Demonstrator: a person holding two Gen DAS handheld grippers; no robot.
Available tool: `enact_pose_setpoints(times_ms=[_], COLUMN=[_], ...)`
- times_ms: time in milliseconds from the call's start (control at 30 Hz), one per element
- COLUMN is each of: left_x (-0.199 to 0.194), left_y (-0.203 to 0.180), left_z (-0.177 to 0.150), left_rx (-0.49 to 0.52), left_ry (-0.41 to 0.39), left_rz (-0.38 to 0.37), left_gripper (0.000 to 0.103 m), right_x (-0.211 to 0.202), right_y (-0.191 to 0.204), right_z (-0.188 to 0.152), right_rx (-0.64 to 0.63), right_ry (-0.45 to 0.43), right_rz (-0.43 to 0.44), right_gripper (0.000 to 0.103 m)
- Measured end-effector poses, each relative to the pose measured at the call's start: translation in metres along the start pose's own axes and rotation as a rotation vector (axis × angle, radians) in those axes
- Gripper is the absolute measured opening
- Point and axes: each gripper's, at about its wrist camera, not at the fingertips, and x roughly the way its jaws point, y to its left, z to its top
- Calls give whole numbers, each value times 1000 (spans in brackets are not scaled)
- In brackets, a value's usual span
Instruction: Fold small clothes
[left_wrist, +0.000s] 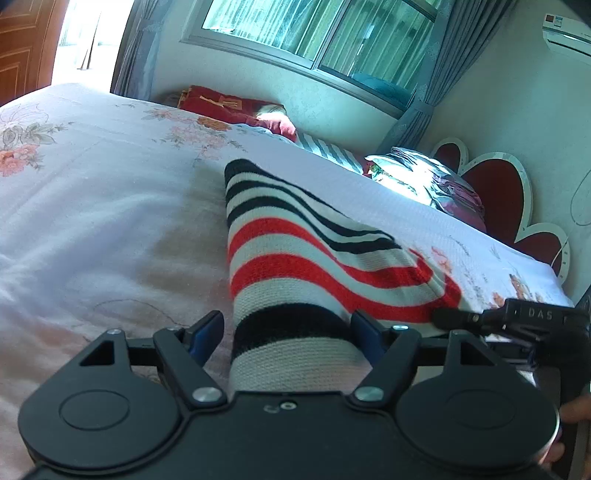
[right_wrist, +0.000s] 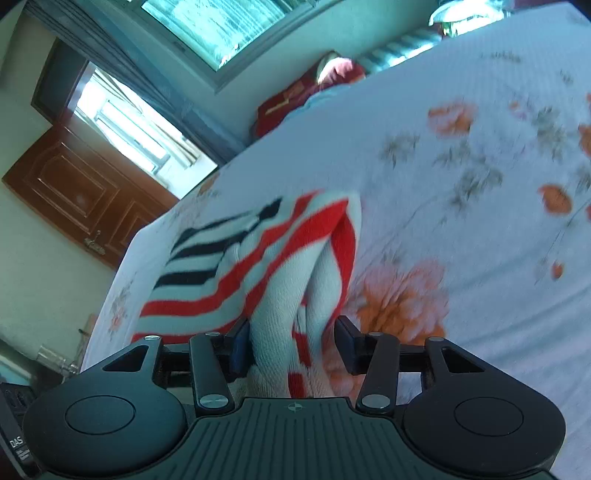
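A small knitted garment (left_wrist: 295, 254) with white, red and black stripes lies on the flowered bed sheet (left_wrist: 103, 192). My left gripper (left_wrist: 288, 328) has its jaws wide apart, and the black-and-white end of the garment runs between them. My right gripper (right_wrist: 291, 343) also stands with its jaws apart, and a bunched white-and-red part of the garment (right_wrist: 280, 258) lies between its fingers. The right gripper's tip (left_wrist: 480, 317) shows at the garment's red edge in the left wrist view. I cannot tell whether either one pinches the cloth.
The bed sheet (right_wrist: 461, 166) spreads wide around the garment. Red pillows (left_wrist: 236, 110) and a striped cloth (left_wrist: 328, 151) lie at the far edge by the wall. A pile of folded bedding (left_wrist: 424, 177) sits by the red headboard (left_wrist: 502, 192). A wooden door (right_wrist: 85, 188) stands at the left.
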Motion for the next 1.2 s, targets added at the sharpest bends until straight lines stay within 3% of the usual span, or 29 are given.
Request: enact_pose_setpoints(times_ms=[133,233,367,467,533,667,900,1067,1200], left_x=[-26,-24,3,24,35,38,-5,-36,-37], left_y=[8,3,-4,-4,4,16,4,3,4], left_z=[9,24,32,29,26,23,15,-9,-29], left_rx=[-3,19,36,34,-1,-90,-25,-5,-13], left_ry=[-78,-112,-64,-21,29,50,28,36,92], left_rz=[3,-5,-16,24,48,40,30,44,48], left_gripper=[74,73,70,71,75,78,74,76,78], right_x=[-21,-22,10,38,53,60,12,-23,-34], right_y=[15,36,61,61,55,48,66,73,67], right_z=[16,25,27,23,19,17,3,-35,-68], right_rx=[-27,-103,-204,-239,-283,-274,-302,-334,-320], right_ry=[-61,-111,-84,-56,-35,-38,-84,-81,-66], right_rz=[-24,-48,-93,-166,-224,-228,-190,-188,-231], right_gripper=[48,48,48,48,48,48,48,48,48])
